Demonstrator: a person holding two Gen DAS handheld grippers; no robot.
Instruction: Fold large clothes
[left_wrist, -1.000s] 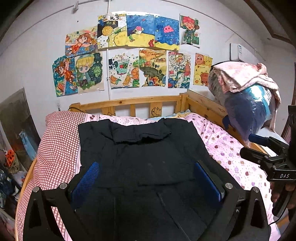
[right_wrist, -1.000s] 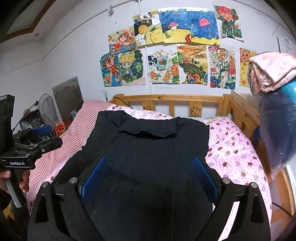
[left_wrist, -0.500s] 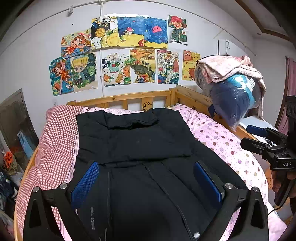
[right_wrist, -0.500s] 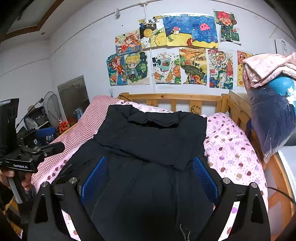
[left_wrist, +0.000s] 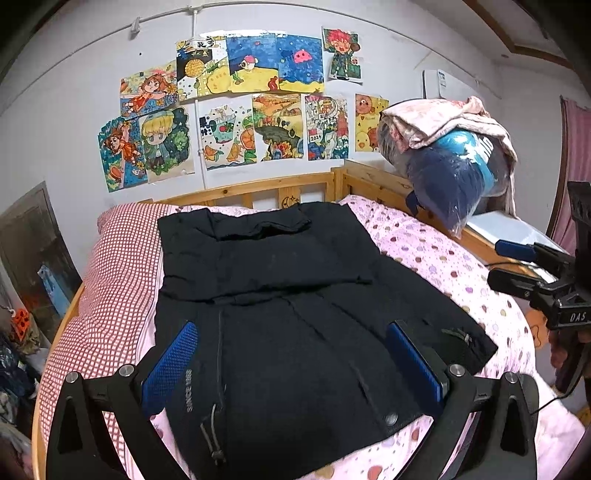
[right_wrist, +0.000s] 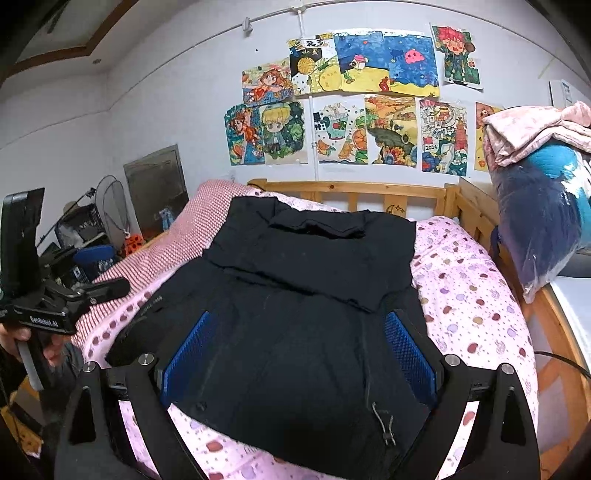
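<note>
Wooden bed (left_wrist: 258, 184) with pink polka-dot sheet (left_wrist: 443, 266) and a red-checked cover (left_wrist: 118, 258) along one side; kids' drawings (left_wrist: 258, 107) taped on the wall behind. Black jacket (left_wrist: 280, 302) lies spread flat across the sheet, far part already folded over onto the body as a doubled panel, hem end nearest the cameras, drawcord with toggle (left_wrist: 214, 428) and a snap (left_wrist: 390, 419) showing at the hem. Bagged blue bedding (left_wrist: 454, 173) with a pink blanket on top sits off at the bed rail, clear of the work.

Left gripper (left_wrist: 291, 358) hovers above the hem, blue pads spread wide, nothing between them. Right gripper (right_wrist: 299, 354) same: spread wide, empty, above the hem on its side.

Step, as I read it: between folds, first fold done, no grasp yet. Next move likely calls for both grippers to drop to the near hem corners, pinch, and carry the hem up over the folded panel, or take a side edge inward. Watch the cord snagging.
</note>
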